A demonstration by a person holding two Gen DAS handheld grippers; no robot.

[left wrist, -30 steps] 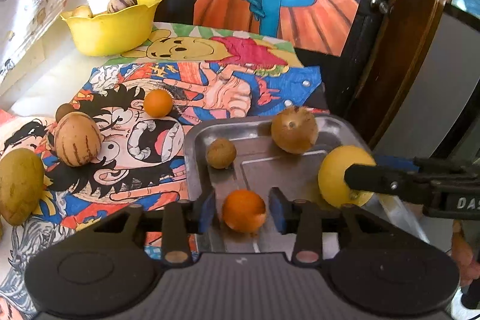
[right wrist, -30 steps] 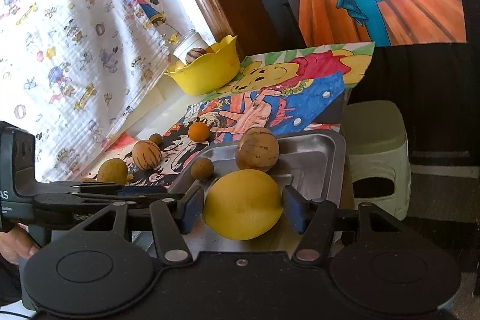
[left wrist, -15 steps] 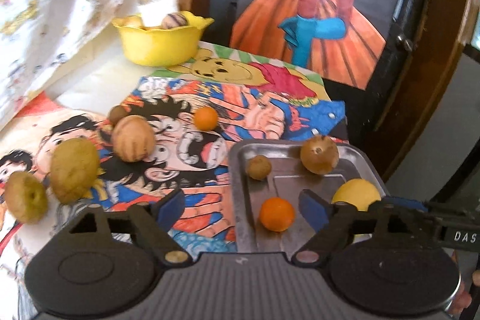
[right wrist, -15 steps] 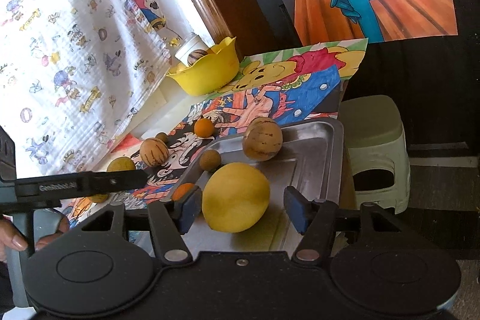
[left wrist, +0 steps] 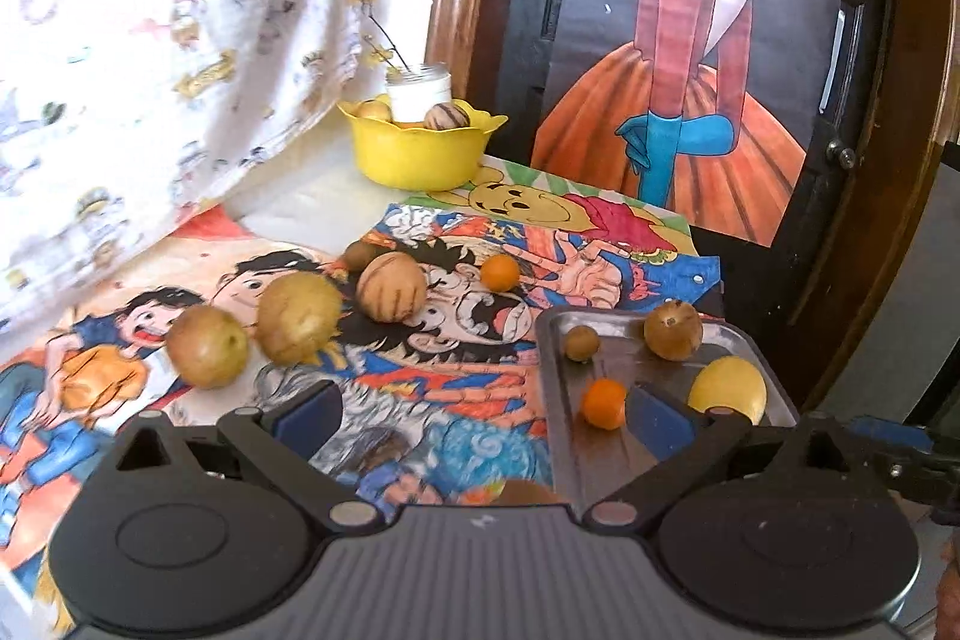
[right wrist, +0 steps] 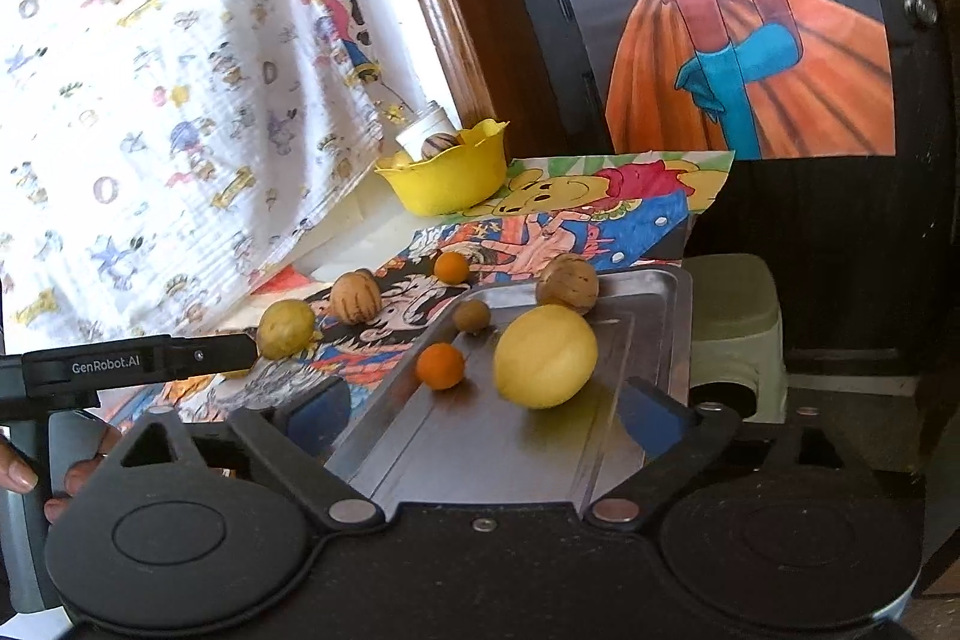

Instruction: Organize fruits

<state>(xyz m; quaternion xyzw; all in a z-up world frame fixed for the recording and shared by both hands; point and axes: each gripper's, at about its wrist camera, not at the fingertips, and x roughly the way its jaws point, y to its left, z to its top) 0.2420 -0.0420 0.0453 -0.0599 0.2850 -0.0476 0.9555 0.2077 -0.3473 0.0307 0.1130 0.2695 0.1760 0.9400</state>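
Both tongs, left and right, have just opened, empty; 4 fruits on tray ahead, 5 still left of it.

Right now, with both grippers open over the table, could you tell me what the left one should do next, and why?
Probably swing the left gripper toward the small orange fruit lying loose on the cartoon mat. Its fingers have just opened, leaving an orange fruit in the metal tray, and nothing sits between them.
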